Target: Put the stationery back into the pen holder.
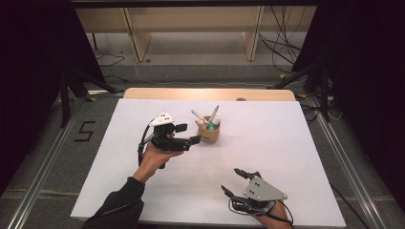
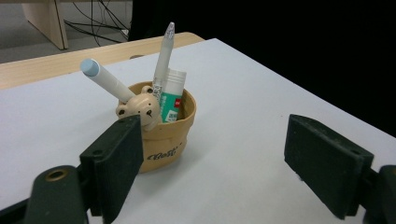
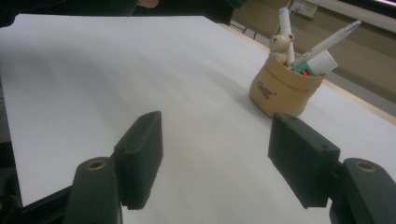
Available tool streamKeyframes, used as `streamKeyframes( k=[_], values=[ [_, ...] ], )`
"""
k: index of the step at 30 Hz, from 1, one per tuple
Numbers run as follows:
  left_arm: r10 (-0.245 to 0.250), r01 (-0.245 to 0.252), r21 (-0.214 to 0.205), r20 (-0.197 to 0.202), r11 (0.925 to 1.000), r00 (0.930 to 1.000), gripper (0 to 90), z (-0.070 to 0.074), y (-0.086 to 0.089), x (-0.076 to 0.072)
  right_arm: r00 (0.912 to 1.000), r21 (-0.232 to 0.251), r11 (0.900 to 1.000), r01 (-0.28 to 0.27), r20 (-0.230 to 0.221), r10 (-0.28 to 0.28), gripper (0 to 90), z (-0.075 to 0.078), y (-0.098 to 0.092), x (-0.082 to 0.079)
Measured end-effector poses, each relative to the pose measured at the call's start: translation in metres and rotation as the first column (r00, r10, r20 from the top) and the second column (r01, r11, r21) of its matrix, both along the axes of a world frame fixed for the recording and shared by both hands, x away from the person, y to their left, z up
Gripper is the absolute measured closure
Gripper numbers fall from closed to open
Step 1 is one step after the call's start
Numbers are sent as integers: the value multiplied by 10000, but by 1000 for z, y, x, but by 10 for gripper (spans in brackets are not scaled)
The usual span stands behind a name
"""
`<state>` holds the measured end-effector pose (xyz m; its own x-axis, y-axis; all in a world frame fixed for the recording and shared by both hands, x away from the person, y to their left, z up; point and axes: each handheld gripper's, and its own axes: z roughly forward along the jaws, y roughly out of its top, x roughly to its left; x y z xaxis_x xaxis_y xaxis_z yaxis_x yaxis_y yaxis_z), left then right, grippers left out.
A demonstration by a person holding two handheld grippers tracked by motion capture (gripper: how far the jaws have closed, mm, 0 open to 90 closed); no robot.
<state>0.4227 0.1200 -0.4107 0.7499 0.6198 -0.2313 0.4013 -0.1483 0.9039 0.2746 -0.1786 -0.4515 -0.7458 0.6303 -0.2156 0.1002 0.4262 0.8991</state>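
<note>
A tan pen cup [image 1: 209,131] with a small bear figure on its rim stands near the middle of the white table. It holds a white marker [image 2: 105,80], a silver-tipped pen [image 2: 163,58] and a green-labelled tube [image 2: 171,95]. My left gripper [image 1: 187,133] hovers just left of the cup, open, its jaws wide apart with nothing between them. In the left gripper view the cup [image 2: 166,133] sits close ahead, nearer the left jaw. My right gripper [image 1: 235,180] rests near the front right of the table, open and empty. The cup [image 3: 283,88] stands far ahead in the right gripper view.
The white table top [image 1: 267,143] spreads wide around the cup. A wooden strip [image 1: 210,94] runs along its far edge. Beyond it lie a grey floor, wooden furniture legs [image 1: 252,38] and loose cables [image 1: 284,33]. Black stands flank both sides.
</note>
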Motion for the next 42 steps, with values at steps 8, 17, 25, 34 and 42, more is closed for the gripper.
streamKeyframes(
  k=[8, 17, 25, 34, 42],
  values=[
    [-195, 193, 220, 54, 9996, 9998, 191, -5, 6, -12, 9981, 744, 9970, 205, -598, -160, 361, 1, -7, 4],
    [-413, 408, 237, 204, 9989, 9989, 191, -10, 16, -26, 9948, 1083, 9936, 329, -997, -221, 359, 2, -11, 7],
    [-618, 613, 162, 343, 9980, 9975, 188, -14, 27, -41, 9900, 1338, 9902, 389, -1393, -200, 337, 0, -14, 10],
    [-810, 806, 139, 303, 9966, 9963, 184, -21, 34, -54, 9872, 1536, 9869, 501, -1576, -256, 319, 0, -19, 10],
    [-872, 866, 205, 289, 9960, 9958, 184, -31, 43, -64, 9845, 1767, 9820, 669, -1716, -361, 310, 0, -26, 10]
  ],
)
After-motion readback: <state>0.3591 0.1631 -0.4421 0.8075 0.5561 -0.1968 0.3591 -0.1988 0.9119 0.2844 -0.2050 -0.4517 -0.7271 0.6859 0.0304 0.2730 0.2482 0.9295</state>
